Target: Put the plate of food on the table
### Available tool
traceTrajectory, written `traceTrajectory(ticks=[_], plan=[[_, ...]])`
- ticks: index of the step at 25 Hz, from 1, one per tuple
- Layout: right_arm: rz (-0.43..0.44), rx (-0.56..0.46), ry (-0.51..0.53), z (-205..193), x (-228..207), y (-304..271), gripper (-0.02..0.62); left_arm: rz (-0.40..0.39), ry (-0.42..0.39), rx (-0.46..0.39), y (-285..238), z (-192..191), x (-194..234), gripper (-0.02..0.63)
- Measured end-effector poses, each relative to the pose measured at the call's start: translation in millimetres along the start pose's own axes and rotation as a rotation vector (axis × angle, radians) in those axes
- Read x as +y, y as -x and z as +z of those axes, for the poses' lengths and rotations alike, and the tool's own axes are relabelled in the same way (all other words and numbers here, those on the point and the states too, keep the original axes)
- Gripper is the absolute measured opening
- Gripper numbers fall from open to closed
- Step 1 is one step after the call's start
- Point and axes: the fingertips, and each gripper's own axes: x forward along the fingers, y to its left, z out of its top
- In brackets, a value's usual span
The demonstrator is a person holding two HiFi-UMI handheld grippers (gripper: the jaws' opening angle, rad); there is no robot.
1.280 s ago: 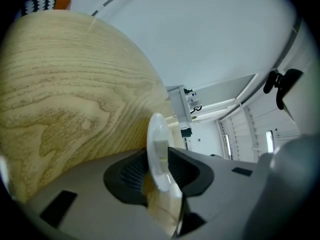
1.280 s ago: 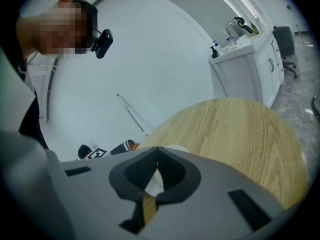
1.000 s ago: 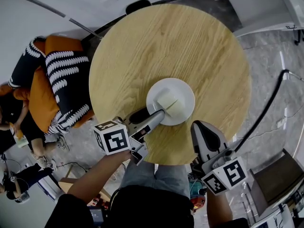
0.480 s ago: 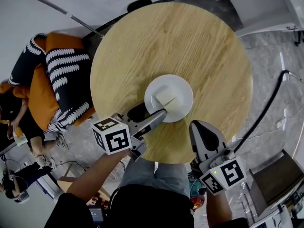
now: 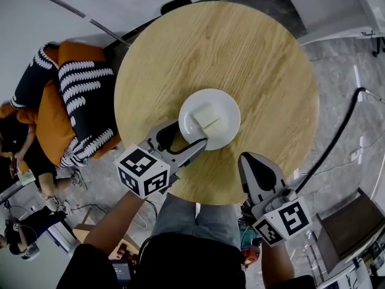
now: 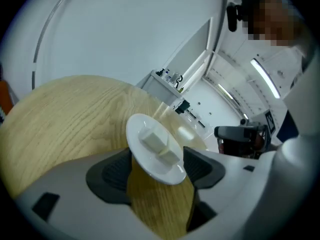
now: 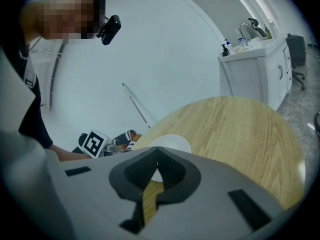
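A white plate (image 5: 225, 110) with pale cut food pieces (image 5: 207, 118) lies flat on the round wooden table (image 5: 252, 53), toward its near side. My left gripper (image 5: 182, 137) has just been opening its jaws. They now stand wide on either side of the plate's near-left rim, with the pads off it. In the left gripper view the plate (image 6: 145, 156) and food (image 6: 159, 143) sit between the spread pads of the left gripper (image 6: 157, 176). My right gripper (image 5: 254, 164) hangs at the table's near edge, shut and empty. In its own view the right gripper (image 7: 156, 171) points toward the plate (image 7: 172, 143).
A sofa with orange and black-and-white striped cushions (image 5: 72, 95) stands left of the table, with a person's legs (image 5: 24, 161) beside it. A dark cable (image 5: 343, 125) crosses the grey floor on the right. White cabinets (image 5: 337, 11) stand at the back right.
The left gripper has rolled about its own axis and its jaws have opened off the plate's rim. The plate has shifted slightly farther onto the table. The right gripper has kept still.
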Motion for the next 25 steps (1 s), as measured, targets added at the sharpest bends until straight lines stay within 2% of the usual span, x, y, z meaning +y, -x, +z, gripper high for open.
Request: traceTrajectory(ticks=[5, 7, 11, 13, 17, 21, 23, 25], plan=[[0.007, 0.005, 0.003, -2, 1, -2, 0.008, 0.028, -0.060, 0.031, 0, -6, 10, 0.314], [0.011, 0.010, 0.007, -2, 2, -3, 0.008, 0.039, -0.121, 0.055, 1, -9, 12, 0.314], [0.021, 0.038, 0.022, -7, 6, -8, 0.008, 0.060, -0.287, 0.185, 2, -23, 15, 0.314], [0.029, 0.049, 0.026, -11, 8, -9, 0.008, 0.068, -0.325, 0.239, 3, -28, 18, 0.314], [0.040, 0.056, 0.024, -14, 13, -11, 0.008, 0.020, -0.284, 0.306, 5, -29, 19, 0.313], [0.044, 0.056, 0.026, -13, 15, -12, 0.008, -0.070, -0.172, 0.346, 9, -28, 17, 0.313], [0.043, 0.056, 0.026, -12, 15, -11, 0.008, -0.090, -0.191, 0.385, 12, -31, 15, 0.313], [0.044, 0.056, 0.022, -12, 16, -10, 0.008, -0.102, -0.259, 0.438, 15, -37, 13, 0.313]])
